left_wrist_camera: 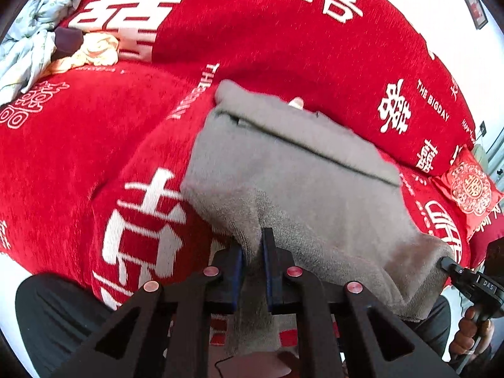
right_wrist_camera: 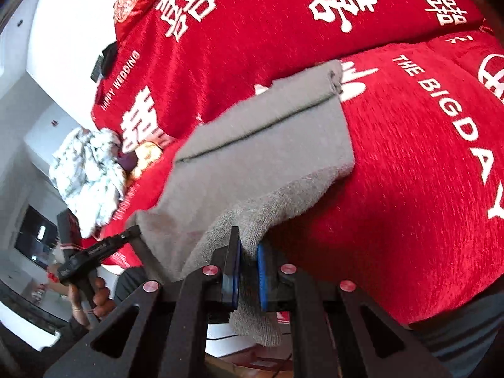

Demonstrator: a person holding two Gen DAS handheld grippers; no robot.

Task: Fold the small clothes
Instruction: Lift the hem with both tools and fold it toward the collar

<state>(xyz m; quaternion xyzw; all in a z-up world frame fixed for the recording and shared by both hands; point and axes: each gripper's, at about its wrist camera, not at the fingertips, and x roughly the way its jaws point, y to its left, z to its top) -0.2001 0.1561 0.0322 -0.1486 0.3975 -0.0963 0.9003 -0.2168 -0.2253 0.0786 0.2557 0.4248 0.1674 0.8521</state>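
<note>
The left gripper (left_wrist_camera: 253,242) is clamped on one near corner of the grey garment (left_wrist_camera: 283,163), and the right gripper (right_wrist_camera: 249,245) pinches the other near corner, lifting that edge off the sofa (left_wrist_camera: 78,157) at its front edge. The garment's far part rests on the red seat cover near the backrest. Farther off, in the sofa's far left corner, lies a heap of clothes (left_wrist_camera: 41,31).
</note>
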